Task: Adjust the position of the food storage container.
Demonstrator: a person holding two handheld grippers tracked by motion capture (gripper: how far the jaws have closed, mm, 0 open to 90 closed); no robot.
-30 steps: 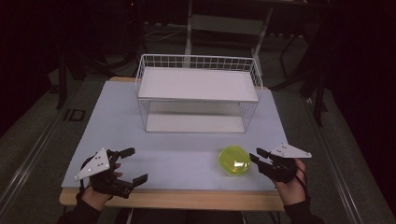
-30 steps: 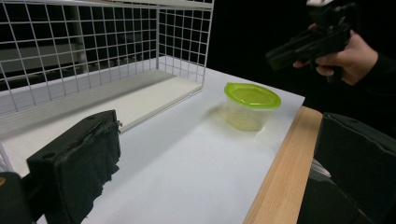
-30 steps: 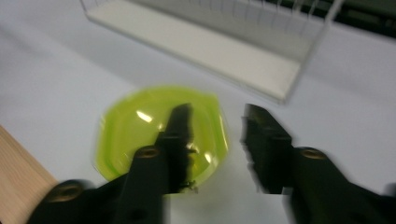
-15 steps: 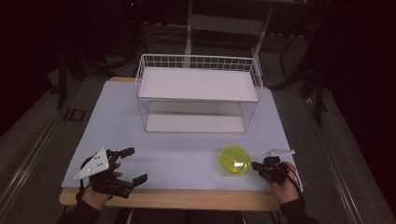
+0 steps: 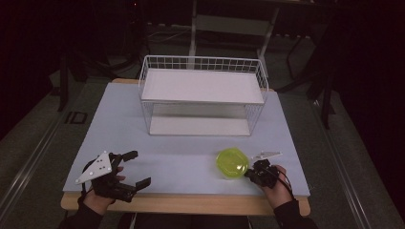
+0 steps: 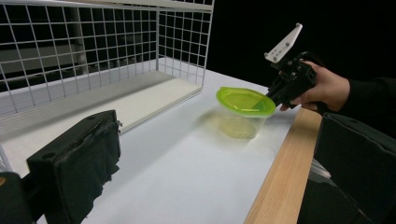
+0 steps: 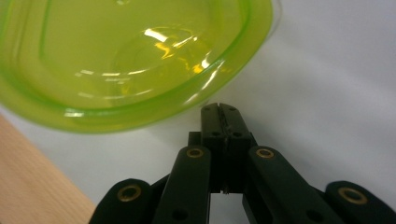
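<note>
A translucent yellow-green lidded container (image 5: 232, 164) sits on the white table near its front right; it looks larger in the left gripper view (image 6: 243, 101) and spreads across the top of the right gripper view (image 7: 130, 60). My right gripper (image 5: 249, 174) is shut, and its tips (image 7: 219, 109) rest against the container's rim on the right side. Nothing shows between the jaws. From the left gripper view the same right gripper (image 6: 272, 97) meets the rim, held by a hand. My left gripper (image 5: 136, 168) is open at the front left, with nothing between its fingers (image 6: 77, 170).
A white wire rack (image 5: 201, 72) with an upper shelf and a lower shelf stands at the back middle of the table (image 5: 176, 157); its mesh wall (image 6: 93, 46) is to the left in the left gripper view. The wooden front edge (image 5: 191, 204) runs beneath both hands.
My right gripper has moved left up to the container's rim, and its jaws have gone from apart to shut. The left gripper and the container have kept their places.
</note>
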